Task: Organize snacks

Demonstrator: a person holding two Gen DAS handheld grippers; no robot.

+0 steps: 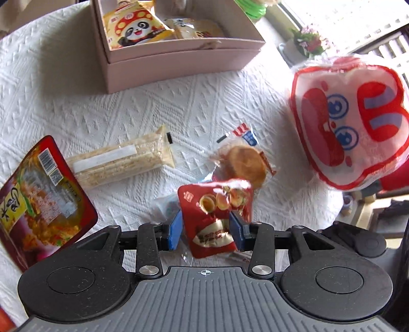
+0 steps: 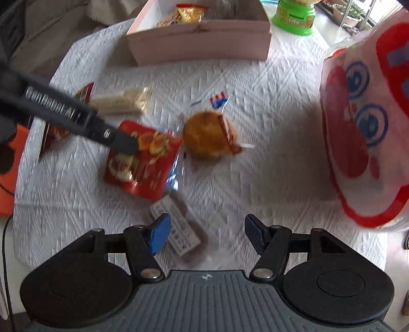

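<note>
My left gripper [image 1: 207,229] points down at the white tablecloth [image 1: 127,107] and is shut on a red snack packet [image 1: 217,219], whose sides sit against the blue pads. In the right wrist view one black finger [image 2: 122,143] of that gripper lies across the same red packet [image 2: 143,163]. My right gripper [image 2: 207,235] stands open above the cloth. A brown bar in a clear wrapper with a white label [image 2: 179,229] lies beside its left pad, and nothing is pressed between the pads. A round cake in a clear wrapper [image 1: 245,166] [image 2: 207,135] lies just beyond the red packet.
A pink box [image 1: 179,58] [image 2: 199,43] at the back holds a panda snack bag [image 1: 135,25]. A cracker sleeve [image 1: 122,161] and a dark red flat pack [image 1: 43,194] lie at the left. A large red-and-white cartoon bag [image 1: 350,122] [image 2: 365,127] stands at the right. A green jar [image 2: 294,18] stands behind the box.
</note>
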